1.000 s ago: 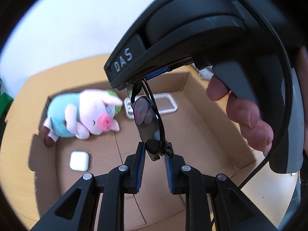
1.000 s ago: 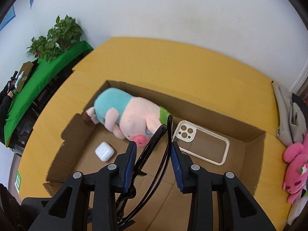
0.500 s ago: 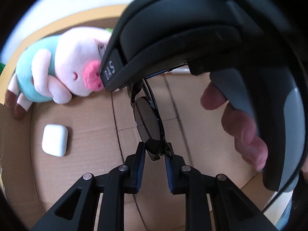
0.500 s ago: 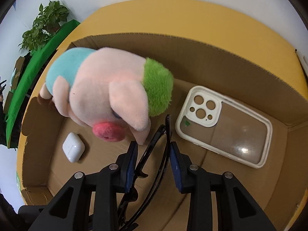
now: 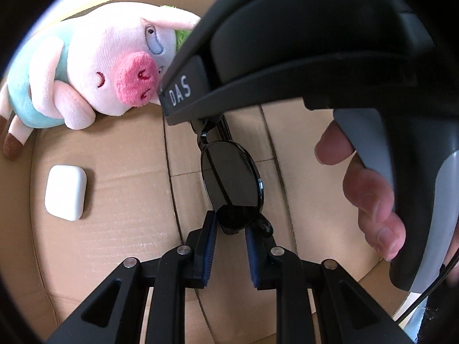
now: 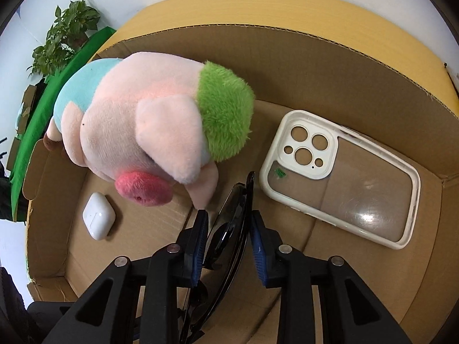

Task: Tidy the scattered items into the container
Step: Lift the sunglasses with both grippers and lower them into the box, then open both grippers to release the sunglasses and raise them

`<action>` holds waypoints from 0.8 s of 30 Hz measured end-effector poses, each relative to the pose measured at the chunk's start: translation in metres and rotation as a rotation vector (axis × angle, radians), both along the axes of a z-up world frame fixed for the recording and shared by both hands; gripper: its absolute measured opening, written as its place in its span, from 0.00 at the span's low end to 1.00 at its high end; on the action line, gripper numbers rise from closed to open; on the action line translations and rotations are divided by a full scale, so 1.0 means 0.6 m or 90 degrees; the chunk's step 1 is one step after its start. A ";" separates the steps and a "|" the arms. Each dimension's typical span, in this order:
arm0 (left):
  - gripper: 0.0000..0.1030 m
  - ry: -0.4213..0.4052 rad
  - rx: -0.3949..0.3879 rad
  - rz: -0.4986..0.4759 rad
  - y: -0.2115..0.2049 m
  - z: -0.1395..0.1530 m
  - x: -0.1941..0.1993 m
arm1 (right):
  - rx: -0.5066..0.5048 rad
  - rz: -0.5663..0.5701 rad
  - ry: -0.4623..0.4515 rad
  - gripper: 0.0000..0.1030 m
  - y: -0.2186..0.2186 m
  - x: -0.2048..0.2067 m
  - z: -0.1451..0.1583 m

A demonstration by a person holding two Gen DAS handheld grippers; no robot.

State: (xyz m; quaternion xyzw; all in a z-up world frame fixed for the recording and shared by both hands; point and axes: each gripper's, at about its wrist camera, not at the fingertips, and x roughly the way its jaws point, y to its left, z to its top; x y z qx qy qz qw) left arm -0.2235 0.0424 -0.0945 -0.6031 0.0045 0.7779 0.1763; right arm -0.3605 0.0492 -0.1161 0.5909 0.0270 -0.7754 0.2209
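Observation:
Black sunglasses hang just above the floor of the cardboard box, held at both ends. My left gripper is shut on the rim of one dark lens. The right gripper's black housing covers the far end, with a person's fingers around its handle. In the right wrist view the folded sunglasses run between the blue pads of my right gripper, whose jaws are closing on the frame. The box wall rises behind.
Inside the box lie a pink pig plush close to the left of the glasses, a white earbud case at the lower left, and a clear phone case to the right. A yellow table surrounds the box; a plant stands far left.
Both grippers have sunk into the box with the sunglasses between them. The pig plush and the box floor now fill far more of both views.

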 end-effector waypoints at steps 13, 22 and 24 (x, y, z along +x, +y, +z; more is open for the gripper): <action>0.19 -0.004 0.014 0.002 -0.021 -0.005 0.013 | 0.012 0.004 0.011 0.36 0.010 0.006 0.004; 0.27 0.027 0.023 0.021 -0.048 0.014 0.032 | 0.021 -0.008 0.023 0.51 0.026 0.016 0.010; 0.27 0.043 0.020 0.019 -0.054 0.025 0.043 | 0.014 -0.016 0.034 0.62 0.035 0.020 0.022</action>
